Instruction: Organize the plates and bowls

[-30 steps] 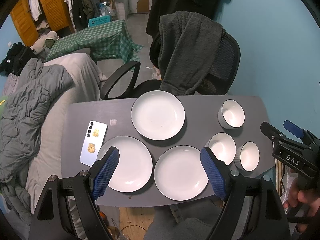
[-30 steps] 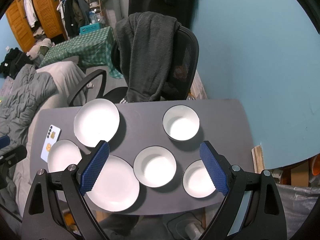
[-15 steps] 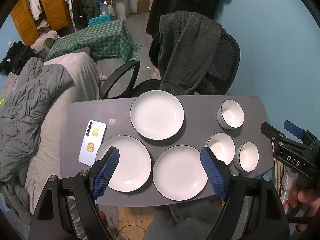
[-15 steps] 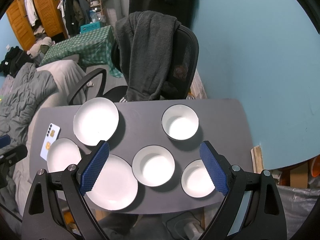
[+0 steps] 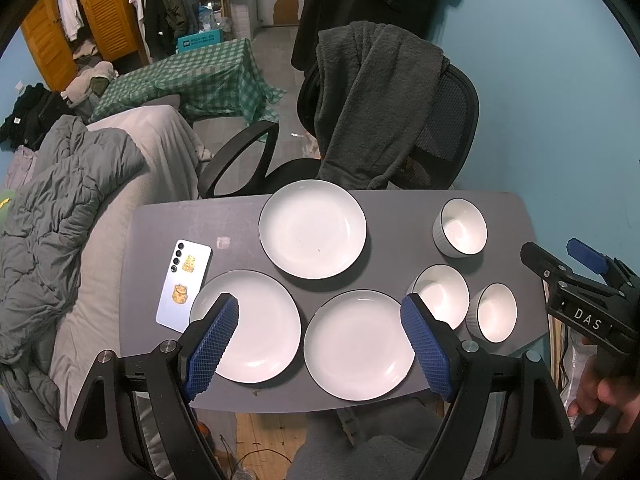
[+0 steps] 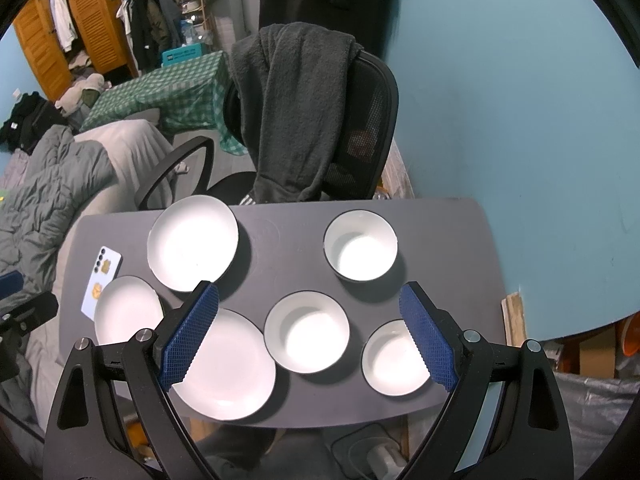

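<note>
Both grippers hover wide apart over the table, nothing grasped.

Compared with a second ago I see almost no change: the views only drifted a little, and no dish has moved, so the sorting is not yet begun. My left gripper point(image 5: 320, 344) and right gripper point(image 6: 308, 336) are both released, empty. On the grey table point(image 5: 240, 216) three white plates point(image 5: 313, 229) lie apart toward the left edge, beside a phone point(image 5: 184, 282); three white bowls point(image 6: 361, 246) stand toward the right edge. The right gripper body shows the letters "DAS", perhaps part of a longer word.
</note>
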`<state>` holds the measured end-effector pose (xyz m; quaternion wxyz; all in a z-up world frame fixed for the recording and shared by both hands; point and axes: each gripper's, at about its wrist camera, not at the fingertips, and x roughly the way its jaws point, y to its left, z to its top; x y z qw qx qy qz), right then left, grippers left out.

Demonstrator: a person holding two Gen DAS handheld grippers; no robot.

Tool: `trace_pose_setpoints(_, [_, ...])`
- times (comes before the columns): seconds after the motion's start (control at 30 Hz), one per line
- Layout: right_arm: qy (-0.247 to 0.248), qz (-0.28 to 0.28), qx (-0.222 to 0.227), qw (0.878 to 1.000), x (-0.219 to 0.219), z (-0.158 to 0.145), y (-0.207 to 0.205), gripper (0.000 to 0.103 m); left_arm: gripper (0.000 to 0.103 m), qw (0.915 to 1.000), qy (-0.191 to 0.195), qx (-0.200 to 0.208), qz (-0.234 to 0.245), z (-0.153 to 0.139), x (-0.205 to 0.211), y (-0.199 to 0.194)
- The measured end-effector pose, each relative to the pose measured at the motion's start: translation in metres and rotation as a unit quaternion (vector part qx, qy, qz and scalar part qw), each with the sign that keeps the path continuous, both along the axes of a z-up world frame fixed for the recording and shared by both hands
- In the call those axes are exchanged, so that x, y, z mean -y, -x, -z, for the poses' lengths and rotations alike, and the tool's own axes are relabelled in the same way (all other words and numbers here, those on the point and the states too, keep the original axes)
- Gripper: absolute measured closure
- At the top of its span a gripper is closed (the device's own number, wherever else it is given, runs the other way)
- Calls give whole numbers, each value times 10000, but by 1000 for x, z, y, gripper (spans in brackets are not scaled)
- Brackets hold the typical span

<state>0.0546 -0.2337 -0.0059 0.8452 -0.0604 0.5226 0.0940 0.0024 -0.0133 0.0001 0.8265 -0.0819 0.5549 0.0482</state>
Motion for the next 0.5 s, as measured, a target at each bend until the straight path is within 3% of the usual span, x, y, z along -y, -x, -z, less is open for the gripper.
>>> trace_pose_setpoints(0.5, [5,-1,0,10000,0,0,0,13,19,10000,16,1,32,-4,3,0])
